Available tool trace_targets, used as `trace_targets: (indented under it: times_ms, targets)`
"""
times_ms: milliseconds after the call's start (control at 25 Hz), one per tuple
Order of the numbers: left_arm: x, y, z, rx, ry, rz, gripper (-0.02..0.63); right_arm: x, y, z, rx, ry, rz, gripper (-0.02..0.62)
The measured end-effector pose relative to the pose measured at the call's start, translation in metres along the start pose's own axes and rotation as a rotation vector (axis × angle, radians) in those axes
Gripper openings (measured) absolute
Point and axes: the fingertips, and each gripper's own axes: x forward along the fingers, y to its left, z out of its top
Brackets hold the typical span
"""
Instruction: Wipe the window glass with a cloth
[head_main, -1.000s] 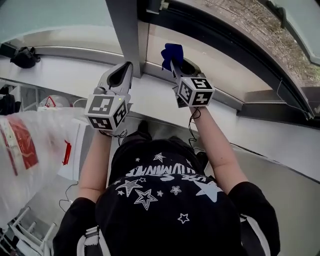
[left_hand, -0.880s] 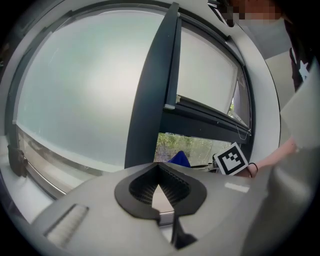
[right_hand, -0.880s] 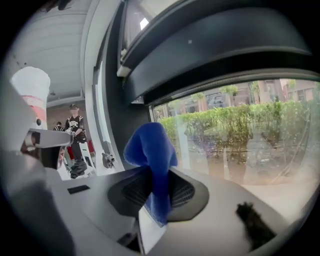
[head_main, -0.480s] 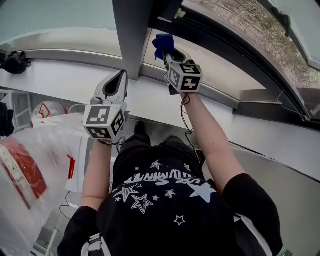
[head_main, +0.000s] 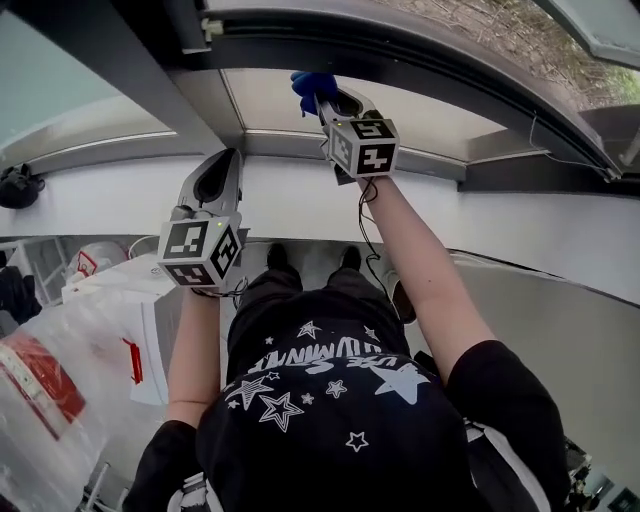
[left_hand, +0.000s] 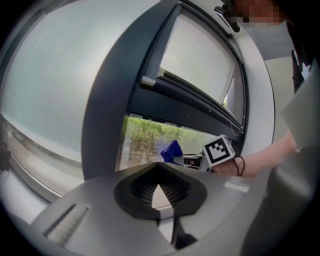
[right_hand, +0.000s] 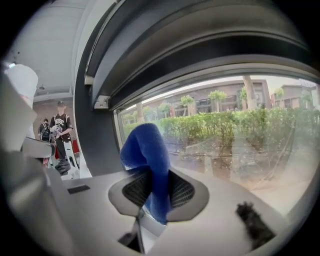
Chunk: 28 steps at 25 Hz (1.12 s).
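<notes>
My right gripper (head_main: 322, 98) is shut on a blue cloth (head_main: 310, 84) and holds it up at the lower window glass (head_main: 440, 112), near the glass's left end. In the right gripper view the blue cloth (right_hand: 148, 152) sticks up from between the jaws of the right gripper (right_hand: 152, 194), with the window glass (right_hand: 235, 135) and green hedges right behind it. My left gripper (head_main: 226, 160) is lower and to the left, in front of the white sill, shut with nothing in it. The left gripper view shows the left gripper (left_hand: 159, 189), the blue cloth (left_hand: 171, 150) and the window glass (left_hand: 142, 142).
A thick dark frame post (head_main: 120, 75) stands left of the glass, with an upper frame bar (head_main: 400, 50) above it. The white sill (head_main: 520, 235) runs below. A plastic bag with red print (head_main: 55, 370) lies at the lower left. People stand far behind (right_hand: 60, 131).
The right gripper has carried the blue cloth up and a little left along the glass. The head view has swung, so the frame post now sits further left. The left gripper has barely moved.
</notes>
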Motion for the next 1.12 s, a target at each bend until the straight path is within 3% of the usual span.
trace_targets:
  times_ms: [440,800,1120]
  targets:
    - [0.072,-0.134,0.007,0.111,0.045,-0.144,0.009,-0.132,-0.169,-0.037,0.139,-0.024,-0.22,0.074]
    - [0.122,-0.252,-0.003,0.2,0.103,-0.245,0.009,-0.22,-0.291,-0.064,0.256,-0.074,-0.327,0.074]
    - [0.162,-0.336,-0.019,0.216,0.118,-0.312,0.009,-0.288,-0.399,-0.087,0.354,-0.108,-0.466,0.074]
